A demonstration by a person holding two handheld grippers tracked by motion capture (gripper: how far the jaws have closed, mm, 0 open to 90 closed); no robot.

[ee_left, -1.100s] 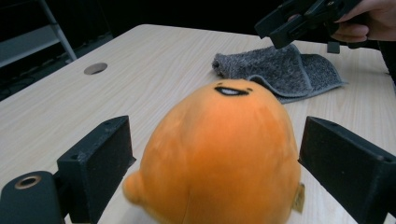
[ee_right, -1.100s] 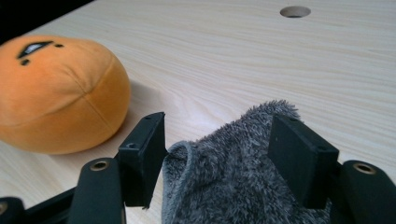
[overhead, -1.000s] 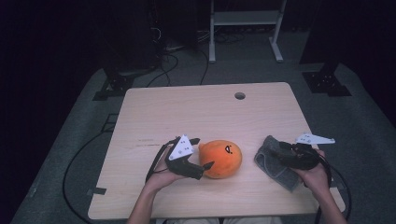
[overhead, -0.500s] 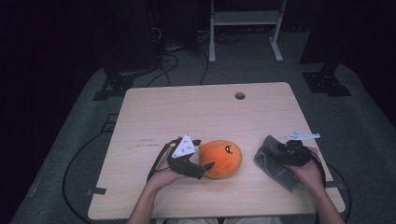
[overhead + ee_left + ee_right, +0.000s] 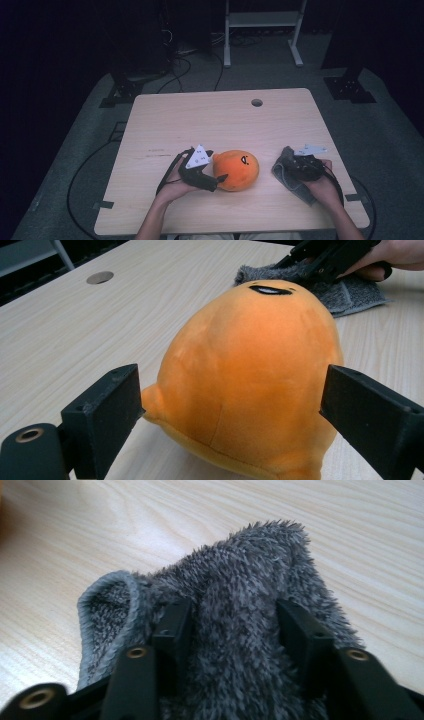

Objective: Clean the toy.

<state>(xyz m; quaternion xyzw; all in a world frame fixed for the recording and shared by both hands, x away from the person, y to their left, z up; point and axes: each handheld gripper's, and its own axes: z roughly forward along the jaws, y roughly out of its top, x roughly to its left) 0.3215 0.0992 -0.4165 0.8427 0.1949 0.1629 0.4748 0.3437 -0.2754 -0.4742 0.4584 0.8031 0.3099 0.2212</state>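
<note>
The right hand-held gripper [image 5: 227, 630] has just been closing, its jaws pinching a fold of the cloth [image 5: 240, 645] on the bench [image 5: 210, 120]. Left hand-held gripper [image 5: 225, 410] straddles the plush [image 5: 250, 380], jaws apart. Next: clamp firmly, then lift.

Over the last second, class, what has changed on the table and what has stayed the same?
The right gripper has sunk onto the fluffy grey cloth, its jaws closing around a raised fold. The left gripper stays open around the round orange plush toy, which rests unmoved on the pale wooden table.
</note>
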